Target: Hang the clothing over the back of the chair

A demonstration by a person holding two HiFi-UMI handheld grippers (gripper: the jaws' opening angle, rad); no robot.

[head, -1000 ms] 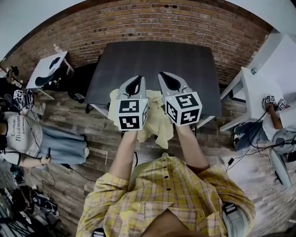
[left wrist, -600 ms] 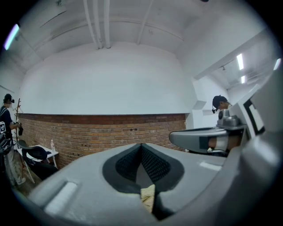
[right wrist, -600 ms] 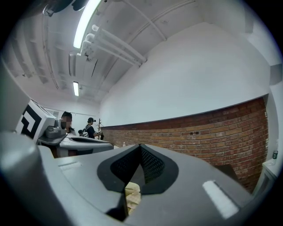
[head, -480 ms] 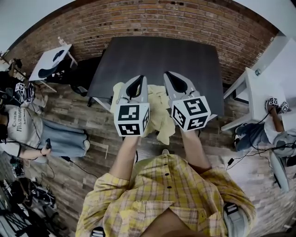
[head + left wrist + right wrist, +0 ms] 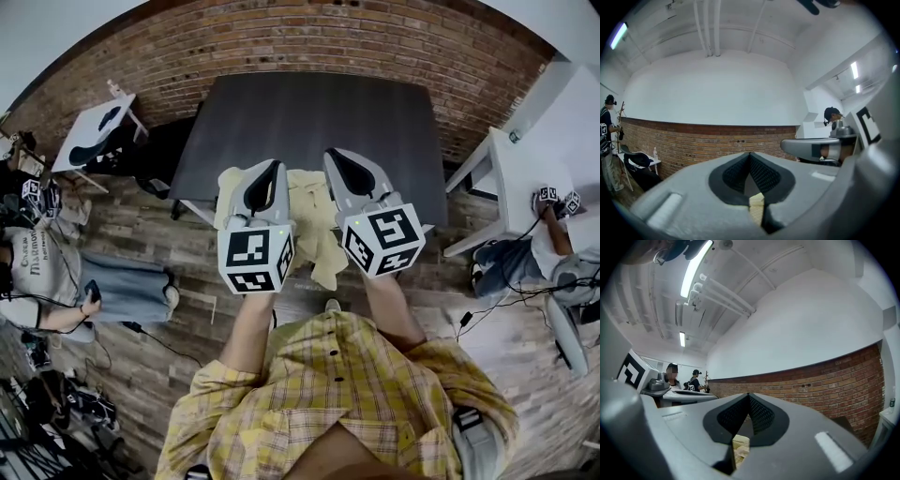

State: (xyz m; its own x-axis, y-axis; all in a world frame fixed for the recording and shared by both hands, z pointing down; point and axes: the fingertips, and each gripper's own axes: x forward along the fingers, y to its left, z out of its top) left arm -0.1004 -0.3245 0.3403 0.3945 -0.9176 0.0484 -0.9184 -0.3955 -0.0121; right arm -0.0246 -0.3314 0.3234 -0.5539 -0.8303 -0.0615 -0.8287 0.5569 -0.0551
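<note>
A pale yellow garment point(image 5: 311, 214) hangs bunched between my two grippers, above the near edge of the dark table point(image 5: 309, 122). In the head view my left gripper point(image 5: 272, 171) and right gripper point(image 5: 336, 157) are held side by side, tips pointing away from me. Yellow fabric point(image 5: 756, 202) is pinched in the closed jaws of the left gripper point(image 5: 750, 161). The right gripper point(image 5: 749, 400) is likewise shut on a fold of the cloth point(image 5: 739, 446). No chair back shows clearly in any view.
A black bulky shape point(image 5: 161, 155) stands at the table's left end. A small white table point(image 5: 92, 141) is further left and a white desk point(image 5: 525, 178) at right. People sit on the wooden floor on both sides, with cables around. A brick wall point(image 5: 328, 42) lies behind.
Both grippers have risen and drawn back toward me with the garment still held. The cloth hangs a little higher over the table's near edge.
</note>
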